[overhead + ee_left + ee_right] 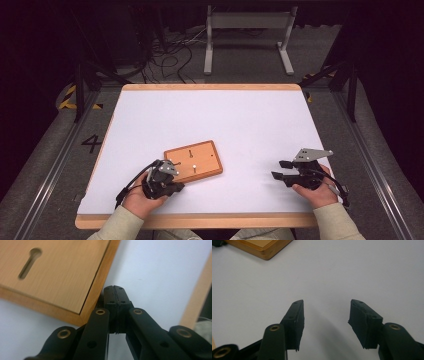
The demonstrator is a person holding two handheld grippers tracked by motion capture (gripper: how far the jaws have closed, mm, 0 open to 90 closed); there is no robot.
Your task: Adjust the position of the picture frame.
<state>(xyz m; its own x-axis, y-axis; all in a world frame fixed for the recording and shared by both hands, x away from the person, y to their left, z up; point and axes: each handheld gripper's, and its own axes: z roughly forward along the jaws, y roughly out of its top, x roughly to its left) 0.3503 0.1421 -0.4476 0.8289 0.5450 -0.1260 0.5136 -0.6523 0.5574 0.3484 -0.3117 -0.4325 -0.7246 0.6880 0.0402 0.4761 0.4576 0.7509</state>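
A flat wooden board [194,160] with keyhole slots and small white pegs lies on the white table top [215,125], left of centre near the front. My left gripper [172,176] is shut with nothing in it, its tips right beside the board's near left corner. In the left gripper view the closed pads [115,293] rest against the board's edge [98,287], next to a keyhole slot [29,263]. My right gripper [279,169] stands open over bare table at the front right, and between its pads [295,320] there is nothing. The board's corner [262,247] shows far off.
The table's wooden rim [200,220] runs along the front, close under both hands. Behind the table a grey metal stand [247,35] and loose cables [172,55] sit on the floor. Wide bare table lies between and beyond the grippers.
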